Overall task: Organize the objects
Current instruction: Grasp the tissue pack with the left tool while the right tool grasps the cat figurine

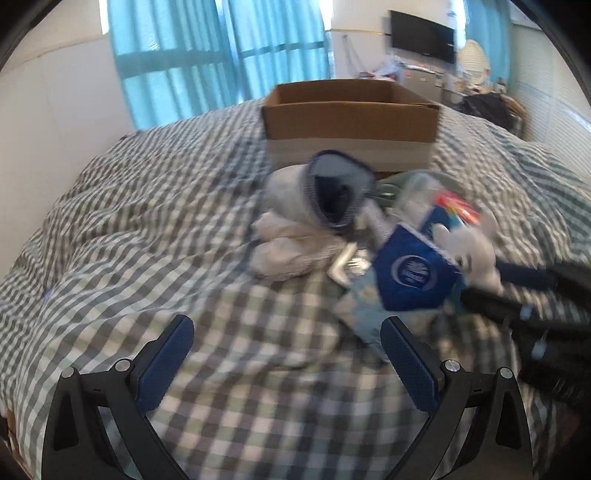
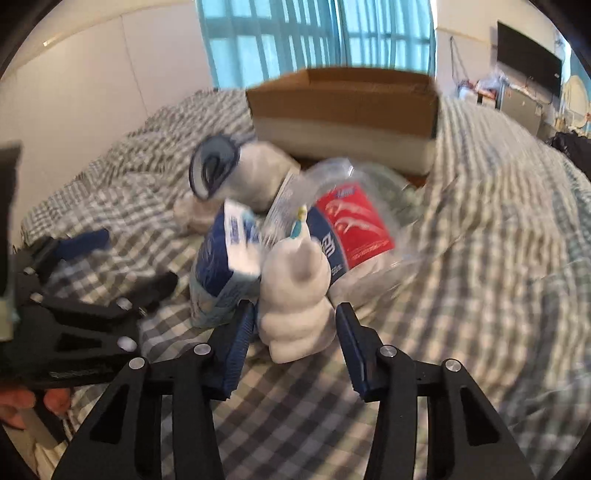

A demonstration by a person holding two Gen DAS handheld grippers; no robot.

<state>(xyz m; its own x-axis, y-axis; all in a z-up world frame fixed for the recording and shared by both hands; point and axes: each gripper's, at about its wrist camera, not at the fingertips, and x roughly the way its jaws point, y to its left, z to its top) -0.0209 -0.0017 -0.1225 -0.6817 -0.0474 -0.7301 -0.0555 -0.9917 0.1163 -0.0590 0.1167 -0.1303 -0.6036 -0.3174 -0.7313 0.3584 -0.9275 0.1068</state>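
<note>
A pile of objects lies on the checked bedspread in front of an open cardboard box. It holds a white ribbed plush toy, a blue tissue pack, a clear bottle with a red label, a grey sock with blue trim and a white cloth. My right gripper is open, its fingers on either side of the plush toy's base. My left gripper is open and empty over the bedspread, left of the tissue pack.
The bed fills both views, with a white wall and blue curtains behind. A wall television and cluttered furniture stand at the far right. The left gripper's body and a hand show at the right wrist view's left edge.
</note>
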